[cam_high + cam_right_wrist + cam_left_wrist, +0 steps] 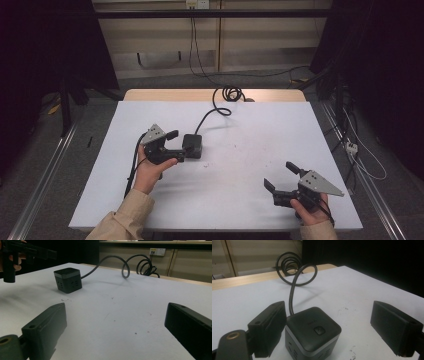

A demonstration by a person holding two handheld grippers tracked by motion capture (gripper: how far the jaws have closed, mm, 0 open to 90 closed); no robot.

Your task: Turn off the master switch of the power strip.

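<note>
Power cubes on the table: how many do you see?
1. The black power cube sits left of the table's middle, its cable trailing to the far edge, right at the open left gripper. Nothing seems hidden.

A desk (280, 150) covered by a white sheet was seen, its wooden far edge (165, 95) left bare. Beyond that edge a beige panelled wall (160, 40) was shown, on which a white socket plate (196, 4) was mounted near the top, and a black horizontal bar (210, 14) was run across it. Grey floor (90, 130) was laid around the desk, and metal rails (40, 185) were set along both sides. Dark curtains (45, 45) were hung at left and right. Loose cables (360, 155) and a white power strip (352, 147) were left on the floor at the right.
</note>
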